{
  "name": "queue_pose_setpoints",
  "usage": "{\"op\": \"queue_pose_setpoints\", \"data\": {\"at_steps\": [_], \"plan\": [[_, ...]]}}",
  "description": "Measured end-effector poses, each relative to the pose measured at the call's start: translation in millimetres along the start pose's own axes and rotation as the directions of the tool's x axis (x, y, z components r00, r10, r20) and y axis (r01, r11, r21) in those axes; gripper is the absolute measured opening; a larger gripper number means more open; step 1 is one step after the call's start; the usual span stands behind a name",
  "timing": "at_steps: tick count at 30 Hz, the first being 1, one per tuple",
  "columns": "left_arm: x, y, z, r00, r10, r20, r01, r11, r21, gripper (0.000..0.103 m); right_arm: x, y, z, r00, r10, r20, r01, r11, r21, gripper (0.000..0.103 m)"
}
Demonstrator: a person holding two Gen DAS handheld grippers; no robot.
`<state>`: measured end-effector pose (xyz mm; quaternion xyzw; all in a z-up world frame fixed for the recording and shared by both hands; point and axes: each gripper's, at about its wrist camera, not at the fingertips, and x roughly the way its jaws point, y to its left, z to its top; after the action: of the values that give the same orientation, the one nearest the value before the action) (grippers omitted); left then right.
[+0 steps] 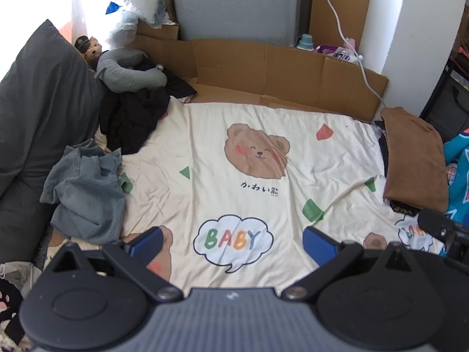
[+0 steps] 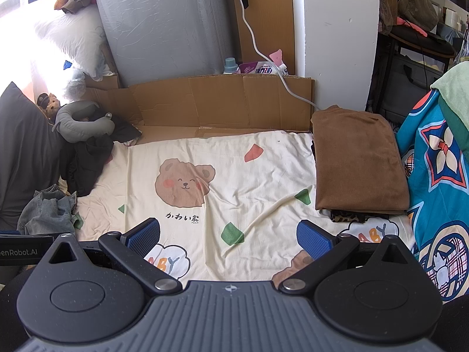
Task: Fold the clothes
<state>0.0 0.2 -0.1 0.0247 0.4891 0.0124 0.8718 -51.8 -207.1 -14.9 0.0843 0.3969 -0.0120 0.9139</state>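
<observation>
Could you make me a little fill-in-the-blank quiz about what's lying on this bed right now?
1. The folded garment at the right edge of the bed is ____ in colour.
2. The animal face printed on the sheet is a ____.
3. The speech bubble on the sheet spells ____.
4. Both the left gripper and right gripper are ____, holding nothing.

Missing words: brown; bear; BABY; open

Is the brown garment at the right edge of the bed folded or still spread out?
Folded. The brown garment lies as a flat, neat rectangle with straight edges, stacked on a dark patterned item; the crumpled blue-grey jeans are not.
</observation>
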Motion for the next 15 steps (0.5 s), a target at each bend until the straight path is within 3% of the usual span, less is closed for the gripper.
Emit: {"op": "queue_pose_setpoints", "data": {"at_steps": [15], "plan": [[1.8, 2.4, -0.1, 1.000, 0.004, -0.001, -0.004, 1.000, 0.002, 0.102, 0.2, 0.1, -0.5, 1.000, 0.001, -0.002, -0.001, 1.000, 0.001, 0.103]]}}
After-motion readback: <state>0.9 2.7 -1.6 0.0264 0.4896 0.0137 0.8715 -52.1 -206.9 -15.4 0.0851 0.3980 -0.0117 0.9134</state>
